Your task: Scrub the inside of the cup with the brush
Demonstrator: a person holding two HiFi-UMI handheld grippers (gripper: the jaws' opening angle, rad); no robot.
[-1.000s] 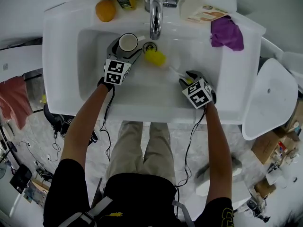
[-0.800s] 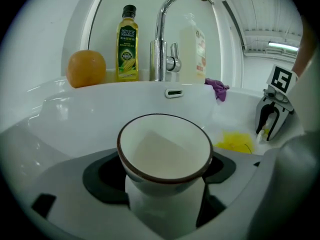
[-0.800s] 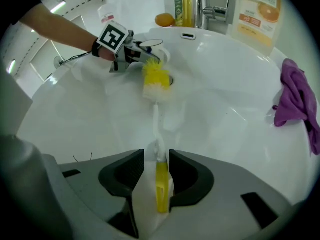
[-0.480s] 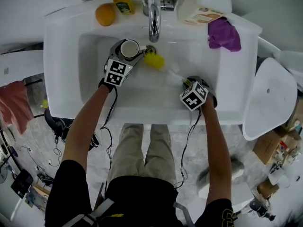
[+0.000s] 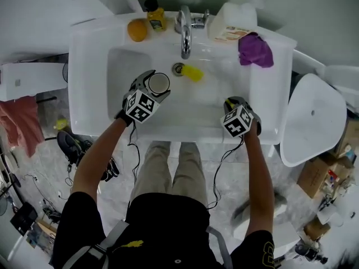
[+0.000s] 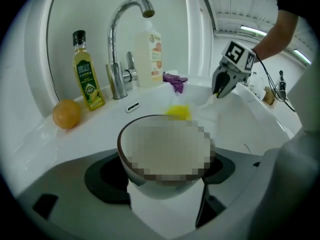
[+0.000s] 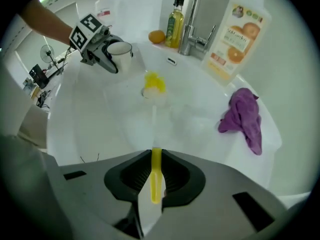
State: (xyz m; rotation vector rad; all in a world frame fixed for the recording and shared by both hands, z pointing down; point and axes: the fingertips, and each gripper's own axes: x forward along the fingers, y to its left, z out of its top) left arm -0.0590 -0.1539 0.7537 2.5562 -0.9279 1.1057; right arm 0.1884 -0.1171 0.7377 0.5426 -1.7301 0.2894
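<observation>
Left gripper (image 6: 165,181) clamps the cup (image 6: 165,146). Right gripper (image 7: 156,181), jaws just closing, pinches the brush (image 7: 154,86). Both have risen mid-sink (image 5: 112,66), with the cup now clear of the tap (image 5: 185,29).

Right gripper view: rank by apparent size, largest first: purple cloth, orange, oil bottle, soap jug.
1. soap jug
2. purple cloth, a close second, but it lies nearer the camera
3. oil bottle
4. orange

Can't see inside the cup (image 6: 160,186) in left gripper view; can barely trace the clear handle of the brush (image 7: 154,84); can't read the oil bottle (image 6: 86,76) label.
</observation>
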